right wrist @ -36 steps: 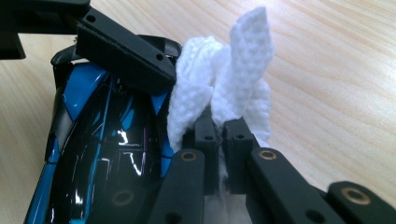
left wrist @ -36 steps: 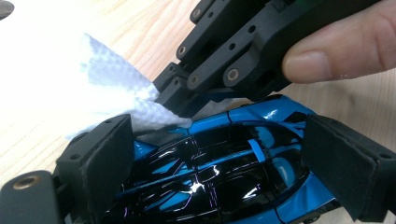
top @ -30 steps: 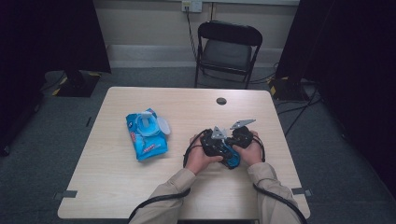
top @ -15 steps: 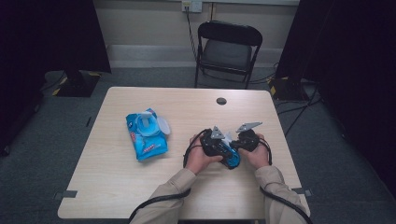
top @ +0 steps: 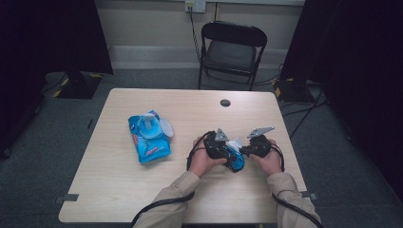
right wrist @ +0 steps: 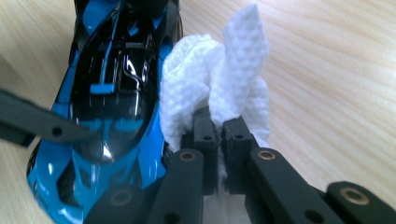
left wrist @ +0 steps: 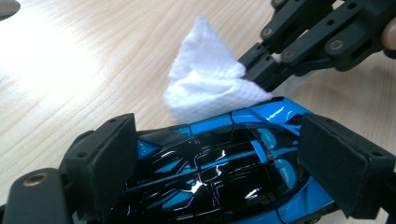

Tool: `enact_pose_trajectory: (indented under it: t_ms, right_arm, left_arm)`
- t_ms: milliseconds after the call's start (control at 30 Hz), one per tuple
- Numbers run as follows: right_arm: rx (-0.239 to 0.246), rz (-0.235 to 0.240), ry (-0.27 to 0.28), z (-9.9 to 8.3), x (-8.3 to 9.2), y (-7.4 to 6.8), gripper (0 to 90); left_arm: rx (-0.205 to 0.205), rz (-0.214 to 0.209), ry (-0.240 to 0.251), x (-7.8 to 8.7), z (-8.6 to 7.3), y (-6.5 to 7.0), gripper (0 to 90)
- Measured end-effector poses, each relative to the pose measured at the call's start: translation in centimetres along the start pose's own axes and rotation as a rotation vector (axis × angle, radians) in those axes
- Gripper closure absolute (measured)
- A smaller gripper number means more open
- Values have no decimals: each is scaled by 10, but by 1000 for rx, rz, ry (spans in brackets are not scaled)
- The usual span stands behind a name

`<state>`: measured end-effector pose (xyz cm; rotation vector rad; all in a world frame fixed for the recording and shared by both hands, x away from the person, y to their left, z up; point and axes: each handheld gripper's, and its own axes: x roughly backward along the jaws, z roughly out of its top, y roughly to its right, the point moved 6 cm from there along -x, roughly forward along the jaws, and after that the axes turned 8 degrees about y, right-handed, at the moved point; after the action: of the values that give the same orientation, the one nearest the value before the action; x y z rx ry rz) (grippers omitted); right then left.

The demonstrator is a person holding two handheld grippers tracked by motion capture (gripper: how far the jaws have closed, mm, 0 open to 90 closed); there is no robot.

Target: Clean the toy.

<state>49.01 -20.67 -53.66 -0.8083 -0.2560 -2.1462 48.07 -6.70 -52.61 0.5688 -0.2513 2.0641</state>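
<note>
A glossy blue and black toy car (left wrist: 219, 168) lies on its side between the pads of my left gripper (left wrist: 224, 161), which is shut on it across its width. My right gripper (right wrist: 219, 133) is shut on a crumpled white wipe (right wrist: 210, 88), and the wipe touches the car (right wrist: 116, 93) along one edge. From the left gripper view, the wipe (left wrist: 205, 84) sits at the car's far end with the right gripper (left wrist: 257, 70) behind it. In the high view both grippers meet over the car (top: 235, 160) at the table's front right, the left gripper (top: 223, 148) beside the right gripper (top: 252, 148).
An open blue pack of wipes (top: 149, 135) lies left of centre on the wooden table (top: 119, 190). A small black round cap (top: 225, 102) sits near the far edge. A black folding chair (top: 233, 47) stands behind the table.
My right gripper has slid a little to the right with the wipe, along the car. The left hand and the car have stayed in place.
</note>
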Motion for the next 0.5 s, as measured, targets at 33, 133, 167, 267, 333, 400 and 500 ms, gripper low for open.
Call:
enact_pose_trajectory:
  t_ms: [33,133,167,267,333,400,500]
  right_arm:
    - [-1,2,1,-1,1,0,868]
    - [-3,0,2,-4,5,1,869]
    - [-6,1,5,-5,6,1,868]
    - [-7,2,7,-8,10,1,868]
    - [-5,4,10,-10,11,0,868]
    - [-8,3,12,-11,13,-1,868]
    - [-13,8,24,-15,16,-2,868]
  left_arm:
    - [-1,0,-1,0,0,0,122]
    - [-2,0,-8,0,0,0,122]
    - [-1,0,-7,0,0,0,122]
    - [0,1,-5,0,0,0,121]
    - [-1,1,-8,0,0,0,122]
    - [-1,2,-8,0,0,0,122]
    - [1,2,-5,0,0,0,122]
